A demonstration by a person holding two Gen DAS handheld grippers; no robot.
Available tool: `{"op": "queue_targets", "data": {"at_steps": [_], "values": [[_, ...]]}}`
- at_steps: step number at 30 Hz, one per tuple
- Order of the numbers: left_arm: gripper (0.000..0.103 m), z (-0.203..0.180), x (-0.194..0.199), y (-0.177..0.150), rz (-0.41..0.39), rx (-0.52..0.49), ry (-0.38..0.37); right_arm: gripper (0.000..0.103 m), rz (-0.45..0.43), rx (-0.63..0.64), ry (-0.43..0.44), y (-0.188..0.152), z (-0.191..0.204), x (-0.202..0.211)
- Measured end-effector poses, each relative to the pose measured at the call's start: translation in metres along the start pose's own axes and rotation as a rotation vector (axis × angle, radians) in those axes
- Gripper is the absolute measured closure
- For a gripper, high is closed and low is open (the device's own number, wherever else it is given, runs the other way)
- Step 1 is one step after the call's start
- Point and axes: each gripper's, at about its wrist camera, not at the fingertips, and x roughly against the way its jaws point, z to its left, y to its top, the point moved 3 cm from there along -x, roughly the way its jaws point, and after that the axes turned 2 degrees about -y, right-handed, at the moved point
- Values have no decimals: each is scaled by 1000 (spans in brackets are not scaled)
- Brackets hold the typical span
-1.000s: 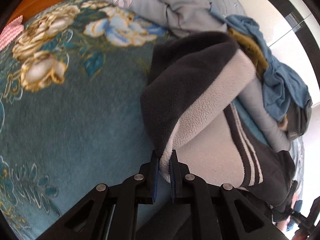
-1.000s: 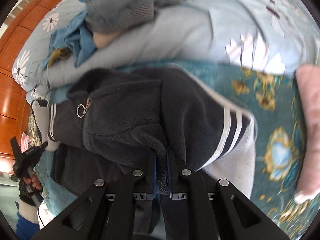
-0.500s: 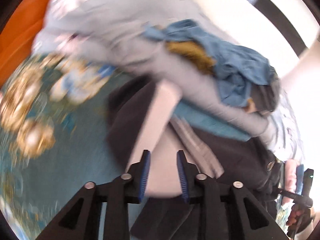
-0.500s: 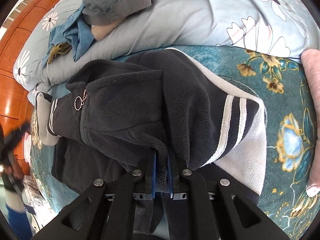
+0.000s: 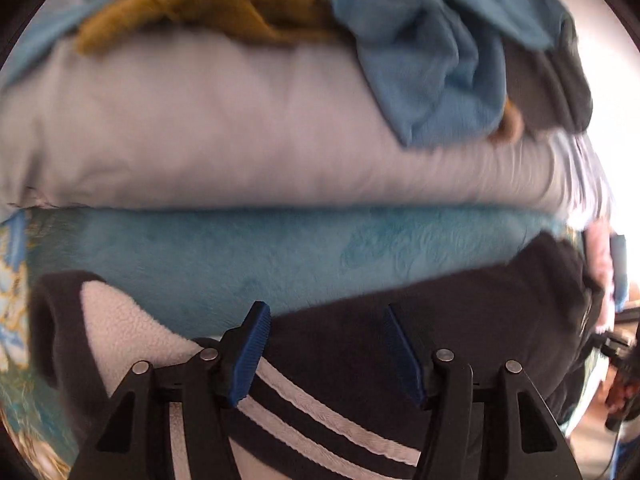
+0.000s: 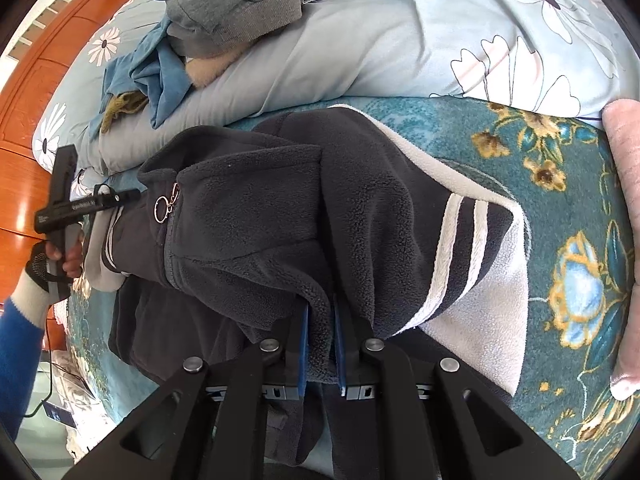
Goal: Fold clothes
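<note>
A dark grey fleece jacket [image 6: 248,216] with white lining, two white stripes and a ring zip pull [image 6: 162,210] lies partly folded on the teal floral blanket [image 6: 560,208]. My right gripper [image 6: 320,314] is shut on a fold of its dark hem. My left gripper [image 5: 325,314] hangs over the striped part of the jacket [image 5: 352,352], near the duvet. Its jaws are opening and the blue pads [image 5: 252,344] press on nothing. The fabric lies below them. In the right wrist view, a hand [image 6: 56,252] in a blue sleeve holds the left gripper's handle at the far left.
A pale blue floral duvet [image 6: 400,40] bulges along the far side of the blanket [image 5: 280,248]. On it is a pile of clothes: a blue garment [image 5: 432,60], a mustard knit [image 5: 208,4], a grey sweatshirt [image 6: 232,4]. A pink item [image 6: 624,200] sits at the right edge and wooden furniture [image 6: 24,152] at the left.
My left gripper has let go of the jacket's white-lined edge, spread its jaws and swung across toward the duvet. The right gripper keeps its hold and has stayed in place.
</note>
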Motion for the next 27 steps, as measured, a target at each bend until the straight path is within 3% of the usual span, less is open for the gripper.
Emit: {"op": "queue_targets", "data": {"at_steps": [7, 12, 14, 17, 20, 24, 27], "values": [[44, -14, -7, -10, 72, -154, 47, 93, 3, 4, -7, 1, -1, -1], [68, -30, -7, -19, 69, -228, 73, 93, 0, 4, -5, 1, -3, 3], [83, -36, -6, -23, 51, -235, 84, 93, -10, 8, -9, 1, -1, 6], [94, -46, -3, -30, 12, -247, 115, 92, -43, 15, 0, 3, 0, 15], [97, -44, 5, -37, -48, -197, 116, 93, -75, 27, 10, 5, 3, 26], [98, -24, 20, -40, -126, -42, 36, 94, -87, 61, 11, 4, 8, 35], [98, -22, 30, -41, -141, -32, 5, 94, -71, 81, 4, 1, 12, 34]]}}
